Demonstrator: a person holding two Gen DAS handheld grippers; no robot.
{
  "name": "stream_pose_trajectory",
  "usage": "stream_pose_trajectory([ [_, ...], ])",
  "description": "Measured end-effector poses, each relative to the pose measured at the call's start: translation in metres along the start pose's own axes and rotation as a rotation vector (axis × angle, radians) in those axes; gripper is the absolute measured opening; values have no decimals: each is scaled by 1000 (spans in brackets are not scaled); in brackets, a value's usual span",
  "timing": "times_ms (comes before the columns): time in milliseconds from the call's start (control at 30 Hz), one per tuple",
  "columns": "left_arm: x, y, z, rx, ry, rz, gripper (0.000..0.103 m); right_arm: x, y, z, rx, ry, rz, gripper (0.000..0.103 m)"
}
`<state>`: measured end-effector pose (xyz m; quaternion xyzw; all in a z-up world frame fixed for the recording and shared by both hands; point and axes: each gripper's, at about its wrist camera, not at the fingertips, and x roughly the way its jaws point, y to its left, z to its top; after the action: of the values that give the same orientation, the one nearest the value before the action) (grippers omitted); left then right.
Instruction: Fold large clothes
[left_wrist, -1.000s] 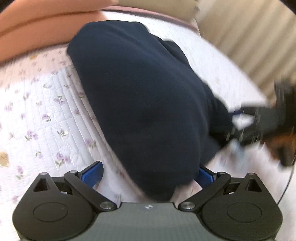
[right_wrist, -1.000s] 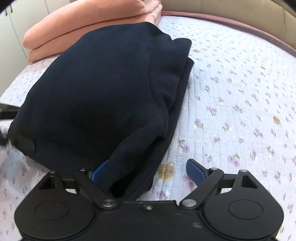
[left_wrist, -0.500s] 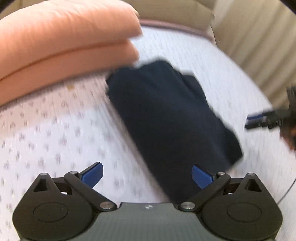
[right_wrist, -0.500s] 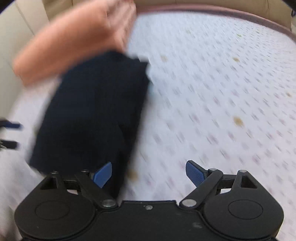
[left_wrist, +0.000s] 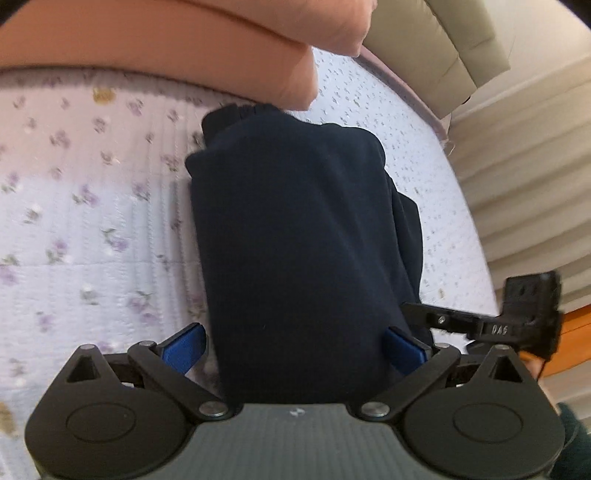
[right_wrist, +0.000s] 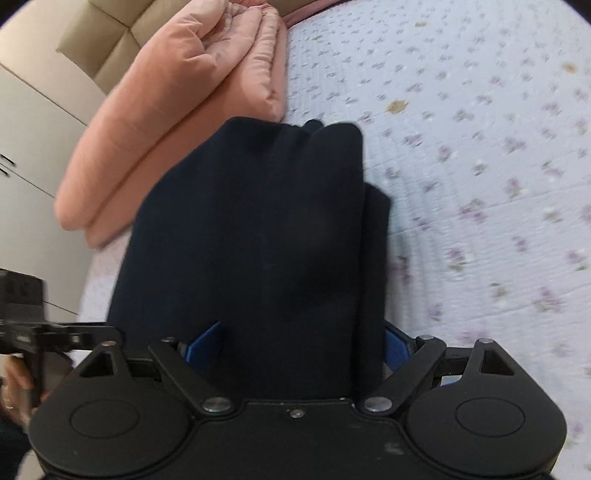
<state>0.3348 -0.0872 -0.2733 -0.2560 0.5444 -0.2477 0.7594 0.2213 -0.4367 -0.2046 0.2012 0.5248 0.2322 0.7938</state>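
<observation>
Left wrist view: left gripper (left_wrist: 293, 349) has its jaws spread wide, and the near end of the folded navy garment (left_wrist: 295, 240) fills the gap between the two blue pads (left_wrist: 183, 347). Whether the pads press the cloth cannot be told; the cloth sits between them, not clamped. The garment lies on the floral quilted bedspread (left_wrist: 85, 221) as a long, narrow bundle. Its long axis runs straight away from the camera, and its far end points at the folded peach blanket (left_wrist: 184, 40), stopping just short of it. The right gripper (left_wrist: 410, 314) enters from the right, its tip touching the garment's right edge near the near end. Its body carries small pale lettering (it appears to read "DAS", partly blurred). A beige upholstered headboard (left_wrist: 443, 55) stands past the bed's edge.

Right wrist view: the right gripper's (right_wrist: 303, 343) jaws are likewise released, with the same garment (right_wrist: 258, 240) lying between the blue pads (right_wrist: 207, 341) and overlapping the right one. The bundle's long axis again runs away from the camera, with layered folds visible along its right side. Its far end lies just beside the peach blanket (right_wrist: 177, 110). The left gripper (right_wrist: 96, 332) shows at the left edge, with a hand (right_wrist: 14, 387) behind it. No writing is legible here.
</observation>
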Motion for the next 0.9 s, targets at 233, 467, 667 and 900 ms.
stream_pose_trajectory([
  [233,32,-2,4,32,-4,-22,103,12,7,3,-123,-4,33,103],
  [467,32,-4,1,60,-20,-10,95,23,12,11,-117,33,27,88],
  [667,11,-8,-1,92,-46,-10,65,19,39,3,-47,-37,0,46],
  [900,-42,-38,-8,145,-87,-11,61,-21,73,0,-38,-98,50,43],
])
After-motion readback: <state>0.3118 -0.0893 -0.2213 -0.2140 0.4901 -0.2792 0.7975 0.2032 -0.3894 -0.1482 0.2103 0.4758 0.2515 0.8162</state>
